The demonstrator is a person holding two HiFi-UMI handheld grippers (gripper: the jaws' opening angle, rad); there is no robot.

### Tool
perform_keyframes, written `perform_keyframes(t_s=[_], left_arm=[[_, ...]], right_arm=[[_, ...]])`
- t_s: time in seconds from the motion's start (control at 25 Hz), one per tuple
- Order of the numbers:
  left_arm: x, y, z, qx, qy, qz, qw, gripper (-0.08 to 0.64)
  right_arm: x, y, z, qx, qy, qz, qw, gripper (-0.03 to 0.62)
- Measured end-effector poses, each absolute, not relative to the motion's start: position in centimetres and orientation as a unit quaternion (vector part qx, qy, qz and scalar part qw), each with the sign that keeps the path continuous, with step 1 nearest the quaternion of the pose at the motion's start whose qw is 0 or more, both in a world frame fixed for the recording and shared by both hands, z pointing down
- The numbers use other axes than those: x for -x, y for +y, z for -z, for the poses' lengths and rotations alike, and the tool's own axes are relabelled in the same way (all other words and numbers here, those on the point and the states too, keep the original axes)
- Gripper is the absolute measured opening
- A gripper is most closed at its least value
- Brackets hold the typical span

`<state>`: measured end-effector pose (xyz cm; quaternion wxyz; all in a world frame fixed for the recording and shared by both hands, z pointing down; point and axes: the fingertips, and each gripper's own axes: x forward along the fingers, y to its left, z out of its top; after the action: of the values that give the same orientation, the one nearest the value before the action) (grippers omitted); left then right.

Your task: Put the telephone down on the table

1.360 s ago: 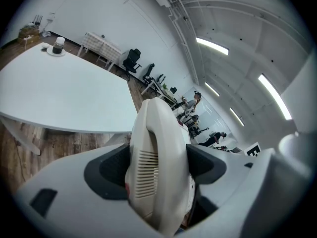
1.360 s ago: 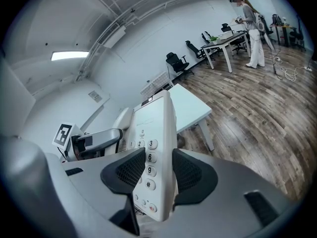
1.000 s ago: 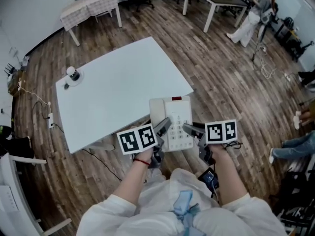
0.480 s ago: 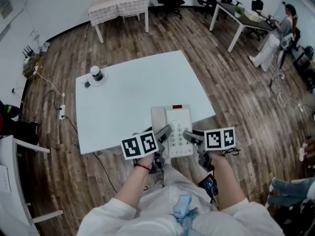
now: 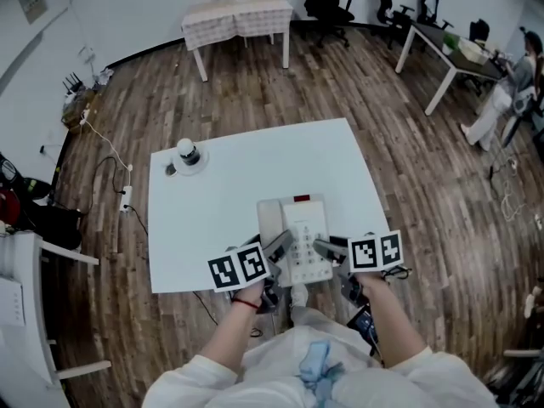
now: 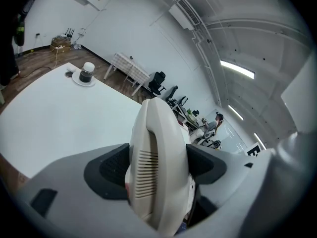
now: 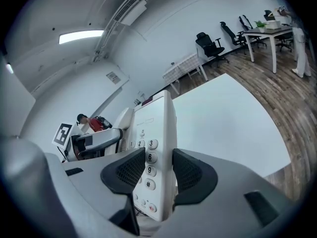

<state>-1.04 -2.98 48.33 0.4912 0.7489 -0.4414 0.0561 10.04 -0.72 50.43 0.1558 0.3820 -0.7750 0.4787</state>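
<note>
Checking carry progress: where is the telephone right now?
In the head view the telephone is low centre, clamped between the left gripper and right gripper, over the white table's near edge.

Holding the telephone (image 5: 295,238) over the near edge of the table (image 5: 255,164), right of its middle; pinching its left side in the left gripper (image 5: 279,245), its right side in the right gripper (image 5: 327,246); showing a small pot (image 5: 188,152) near the far left corner, well apart.

Cream telephone (image 5: 304,223); white table (image 5: 246,177); brown plank floor (image 5: 425,185); checked tablecloth (image 5: 238,14).
</note>
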Motion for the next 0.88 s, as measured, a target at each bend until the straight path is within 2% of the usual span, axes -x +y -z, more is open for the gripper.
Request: perform_keyframes(t_s=[0.6, 0.88], left_arm=[[6.2, -10.9, -50.3, -0.713, -0.487, -0.028, 0.503, 0.354], [8.6, -13.2, -51.0, -0.713, -0.481, -0.039, 0.508, 0.354]], right_arm=[[-5.1, -10.0, -52.4, -0.326, -0.79, -0.482, 0.193, 0.19], [-2.7, -12.0, -53.1, -0.332, -0.783, -0.491, 0.19, 0.19]])
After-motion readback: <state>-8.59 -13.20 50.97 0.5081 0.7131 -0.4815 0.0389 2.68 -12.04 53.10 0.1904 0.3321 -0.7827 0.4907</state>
